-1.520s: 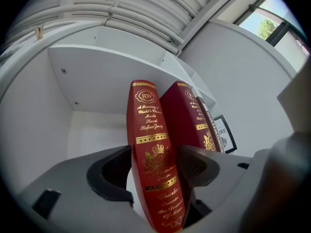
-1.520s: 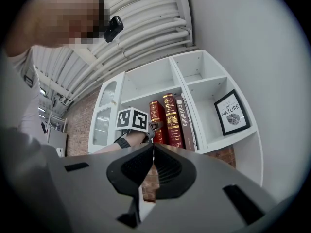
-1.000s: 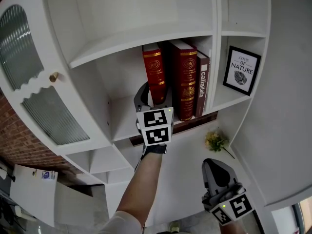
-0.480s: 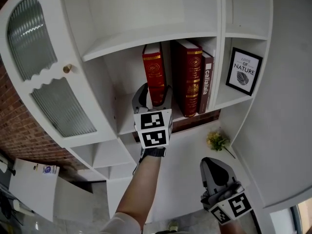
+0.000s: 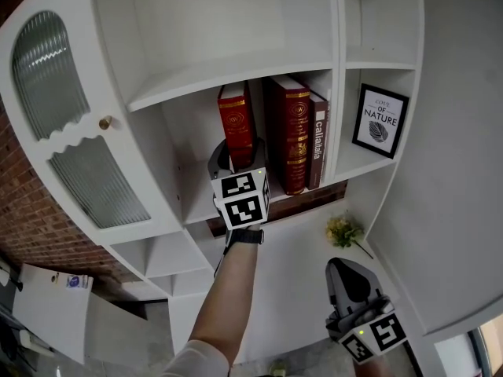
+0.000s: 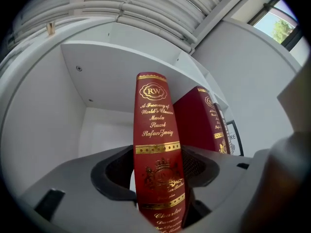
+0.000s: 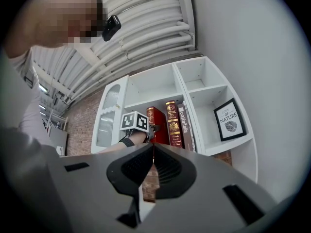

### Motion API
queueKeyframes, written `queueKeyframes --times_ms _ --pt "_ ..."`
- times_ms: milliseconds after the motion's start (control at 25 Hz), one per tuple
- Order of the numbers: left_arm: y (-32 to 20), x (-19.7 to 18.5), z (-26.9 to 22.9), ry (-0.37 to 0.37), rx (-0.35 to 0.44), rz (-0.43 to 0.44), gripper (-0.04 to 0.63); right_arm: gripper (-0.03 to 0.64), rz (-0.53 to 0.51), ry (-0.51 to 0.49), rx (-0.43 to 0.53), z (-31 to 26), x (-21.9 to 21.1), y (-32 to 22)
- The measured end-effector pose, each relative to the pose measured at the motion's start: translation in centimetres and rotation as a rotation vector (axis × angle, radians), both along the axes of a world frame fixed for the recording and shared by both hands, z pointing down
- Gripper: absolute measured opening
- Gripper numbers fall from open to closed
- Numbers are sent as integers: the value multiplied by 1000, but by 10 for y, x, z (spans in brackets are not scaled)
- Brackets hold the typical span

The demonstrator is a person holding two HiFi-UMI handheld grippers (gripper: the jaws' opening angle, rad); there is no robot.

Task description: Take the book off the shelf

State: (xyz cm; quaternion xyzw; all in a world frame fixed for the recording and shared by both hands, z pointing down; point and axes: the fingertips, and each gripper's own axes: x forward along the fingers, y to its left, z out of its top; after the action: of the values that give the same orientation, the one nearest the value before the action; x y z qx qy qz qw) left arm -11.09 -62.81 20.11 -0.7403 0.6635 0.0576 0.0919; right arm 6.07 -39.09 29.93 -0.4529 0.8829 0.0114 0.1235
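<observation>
A red book with gold lettering [image 5: 236,124] stands upright on the white shelf [image 5: 196,203], a small gap left of the other books. My left gripper [image 5: 238,154] is shut on the lower part of its spine. In the left gripper view the red book [image 6: 156,144] fills the space between both pads of the left gripper [image 6: 160,188]. My right gripper [image 5: 354,289] hangs low at the right, away from the shelf, shut with nothing in it. The right gripper view shows the red book [image 7: 156,125] over the right gripper [image 7: 152,164].
A thick dark red book [image 5: 291,132] and a brown book [image 5: 317,144] stand to the right. A framed print [image 5: 380,121] fills the side compartment. Yellow flowers [image 5: 343,229] lie below. A ribbed glass cabinet door [image 5: 86,163] with a knob [image 5: 104,122] is at the left.
The head view has shifted a little. My left gripper stays on the red book's spine at the same spot; the right gripper has not moved.
</observation>
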Motion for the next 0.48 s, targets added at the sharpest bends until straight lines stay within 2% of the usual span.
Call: queueKeyframes --times_ms 480 --pt "55 -8 -1 -21 52 37 268 15 -52 -9 -6 0 -15 7"
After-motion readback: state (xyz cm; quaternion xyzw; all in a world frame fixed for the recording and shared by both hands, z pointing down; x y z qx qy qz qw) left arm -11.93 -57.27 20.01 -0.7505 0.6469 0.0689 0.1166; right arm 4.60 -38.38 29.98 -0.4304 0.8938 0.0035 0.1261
